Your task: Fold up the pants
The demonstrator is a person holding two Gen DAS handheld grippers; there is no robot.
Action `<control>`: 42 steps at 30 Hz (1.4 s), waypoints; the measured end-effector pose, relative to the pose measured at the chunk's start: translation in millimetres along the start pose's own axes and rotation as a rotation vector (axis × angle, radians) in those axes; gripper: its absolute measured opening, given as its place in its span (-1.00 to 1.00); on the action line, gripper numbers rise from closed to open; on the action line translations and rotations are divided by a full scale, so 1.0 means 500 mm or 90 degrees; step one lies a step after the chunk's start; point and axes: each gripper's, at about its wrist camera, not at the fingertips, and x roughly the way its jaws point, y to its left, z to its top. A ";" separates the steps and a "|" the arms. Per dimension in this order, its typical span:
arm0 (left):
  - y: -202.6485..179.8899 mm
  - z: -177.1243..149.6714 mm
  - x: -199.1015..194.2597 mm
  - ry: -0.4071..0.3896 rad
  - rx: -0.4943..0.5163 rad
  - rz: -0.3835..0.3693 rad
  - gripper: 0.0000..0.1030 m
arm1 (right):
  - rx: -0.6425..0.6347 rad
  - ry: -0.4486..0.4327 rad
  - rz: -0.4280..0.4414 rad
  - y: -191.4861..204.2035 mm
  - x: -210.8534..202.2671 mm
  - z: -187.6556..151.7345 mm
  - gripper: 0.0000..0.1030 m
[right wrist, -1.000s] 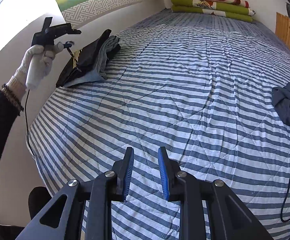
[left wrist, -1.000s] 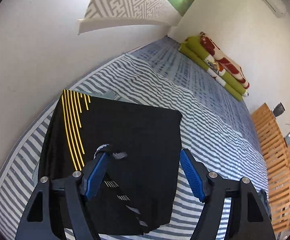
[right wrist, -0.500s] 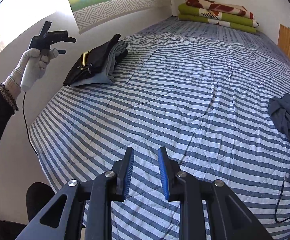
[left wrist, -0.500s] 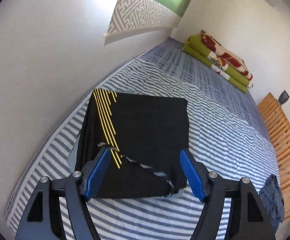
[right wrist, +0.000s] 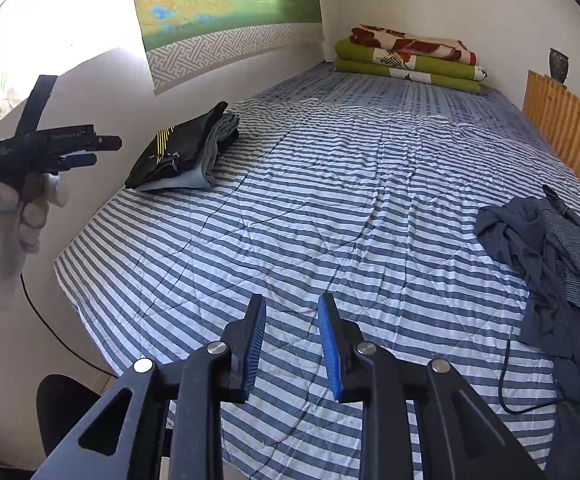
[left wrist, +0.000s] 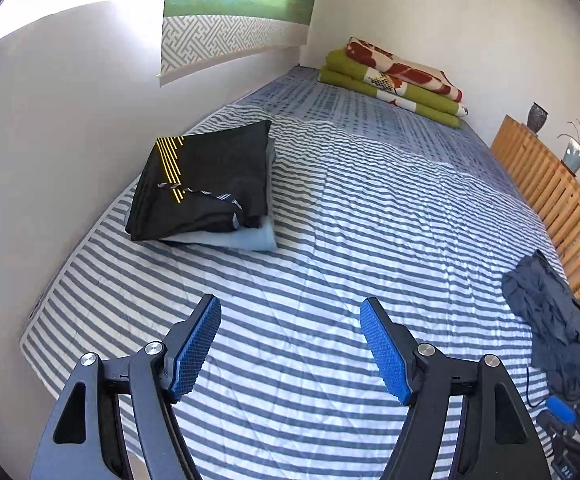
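your left gripper (left wrist: 290, 344) stands wide with nothing between its pads, above bare striped bedspread (left wrist: 369, 216). your right gripper (right wrist: 291, 344) is narrow, its jaws opening, also empty. the folded black pants (left wrist: 206, 184) sit on a light blue folded garment (left wrist: 246, 238) by the wall, well apart from both grippers. the crumpled dark pile (right wrist: 549, 248) lies at the bed's right edge, beside a black cable (right wrist: 505, 380). if you reach there next, you risk snagging that cable, or pinching several layers at once and dragging the whole heap instead of one pair
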 end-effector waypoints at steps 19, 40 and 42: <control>-0.175 -0.338 -0.307 -0.051 0.045 0.012 0.55 | 0.028 -0.072 -0.025 -0.029 -0.165 -0.061 -0.33; -0.103 -0.367 -0.309 -0.032 0.000 0.009 0.67 | 0.014 -0.054 -0.031 0.034 -0.183 -0.114 -0.28; -0.110 -0.369 -0.305 -0.031 0.006 0.009 0.67 | 0.016 -0.051 -0.035 0.030 -0.180 -0.118 -0.28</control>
